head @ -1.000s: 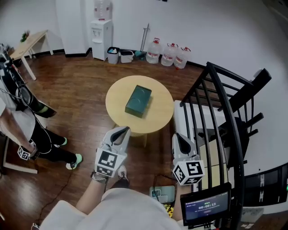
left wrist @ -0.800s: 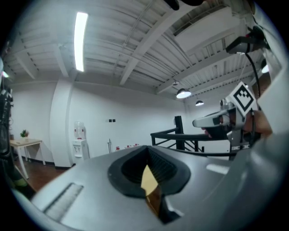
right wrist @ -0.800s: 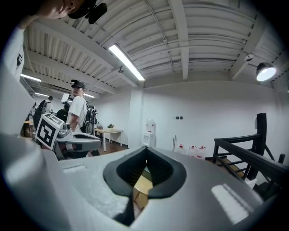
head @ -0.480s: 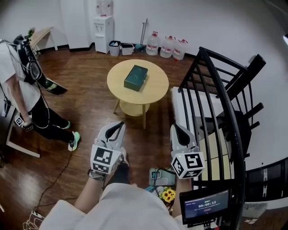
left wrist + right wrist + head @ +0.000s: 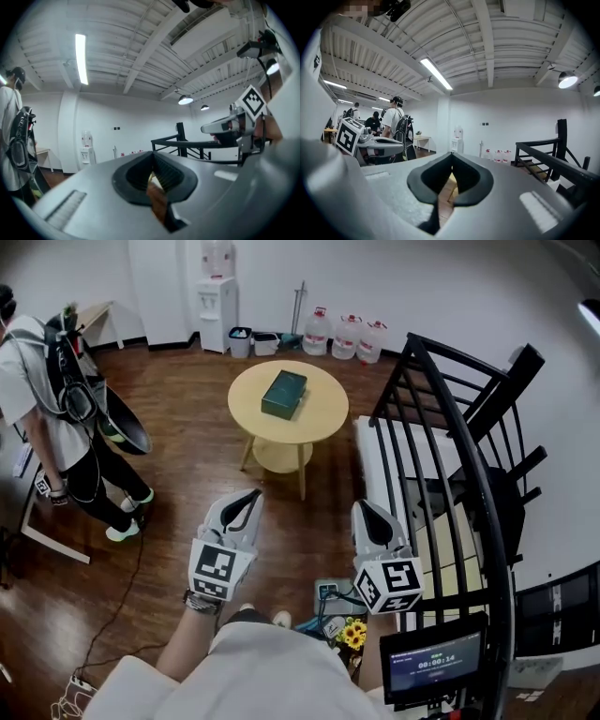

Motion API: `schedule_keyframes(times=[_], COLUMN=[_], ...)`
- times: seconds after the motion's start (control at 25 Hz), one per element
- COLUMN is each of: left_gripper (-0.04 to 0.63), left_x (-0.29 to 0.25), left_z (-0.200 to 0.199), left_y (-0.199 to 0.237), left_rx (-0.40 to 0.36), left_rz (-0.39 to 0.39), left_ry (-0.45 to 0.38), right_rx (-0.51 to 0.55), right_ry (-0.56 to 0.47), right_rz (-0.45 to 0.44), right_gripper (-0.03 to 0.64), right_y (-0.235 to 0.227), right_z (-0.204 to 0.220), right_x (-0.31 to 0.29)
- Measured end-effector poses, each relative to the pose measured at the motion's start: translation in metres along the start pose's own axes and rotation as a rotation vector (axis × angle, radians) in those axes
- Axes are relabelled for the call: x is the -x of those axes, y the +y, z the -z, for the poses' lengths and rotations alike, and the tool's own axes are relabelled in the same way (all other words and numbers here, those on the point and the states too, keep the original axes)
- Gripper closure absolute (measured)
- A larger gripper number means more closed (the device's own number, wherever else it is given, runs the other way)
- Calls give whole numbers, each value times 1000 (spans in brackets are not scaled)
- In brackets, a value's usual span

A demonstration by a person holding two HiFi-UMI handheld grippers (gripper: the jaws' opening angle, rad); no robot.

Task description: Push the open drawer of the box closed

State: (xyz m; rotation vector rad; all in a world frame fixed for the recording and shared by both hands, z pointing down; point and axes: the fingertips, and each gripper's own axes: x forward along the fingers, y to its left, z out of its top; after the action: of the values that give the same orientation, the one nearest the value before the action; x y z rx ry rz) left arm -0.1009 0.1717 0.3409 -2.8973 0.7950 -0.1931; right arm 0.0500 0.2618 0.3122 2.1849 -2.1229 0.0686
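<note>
A dark green box [image 5: 283, 394] lies on a round pale wooden table [image 5: 317, 418] some way ahead of me in the head view; I cannot make out its drawer from here. Well short of the table, my left gripper [image 5: 246, 499] is held over the wooden floor with its jaws shut and nothing between them. Level with it on the right, my right gripper [image 5: 361, 511] is also shut and empty. Both gripper views look level across the room; a sliver of the table shows through each pair of closed jaws [image 5: 451, 180].
A black metal stair railing [image 5: 450, 456] runs close along my right. A person with a backpack [image 5: 56, 399] stands at the left. Water bottles [image 5: 347, 337], bins and a water dispenser [image 5: 216, 296] line the far wall. A screen [image 5: 431, 667] and cables lie near my feet.
My view has drawn back: the table and box now lie farther away. Both grippers stayed shut and side by side. The person at the left has straightened up and stepped nearer.
</note>
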Motion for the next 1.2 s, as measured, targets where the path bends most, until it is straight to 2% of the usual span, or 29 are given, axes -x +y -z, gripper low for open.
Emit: schedule_keyframes(times=[0.32, 0.6, 0.76, 1.2], left_gripper=[588, 588, 588, 588], left_x=[6, 22, 14, 11], left_z=[1, 2, -2, 2], left_y=[1, 8, 9, 7], left_rx=[-20, -34, -33, -25], left_rz=[47, 67, 72, 85], left_ry=[0, -4, -8, 1], right_rx=[-11, 31, 30, 27], right_ry=[5, -2, -19, 3], right_rz=[6, 11, 33, 20], right_gripper=[614, 614, 614, 614], right_y=[19, 46, 37, 41], right_z=[4, 2, -7, -1], right_x=[4, 6, 1, -5])
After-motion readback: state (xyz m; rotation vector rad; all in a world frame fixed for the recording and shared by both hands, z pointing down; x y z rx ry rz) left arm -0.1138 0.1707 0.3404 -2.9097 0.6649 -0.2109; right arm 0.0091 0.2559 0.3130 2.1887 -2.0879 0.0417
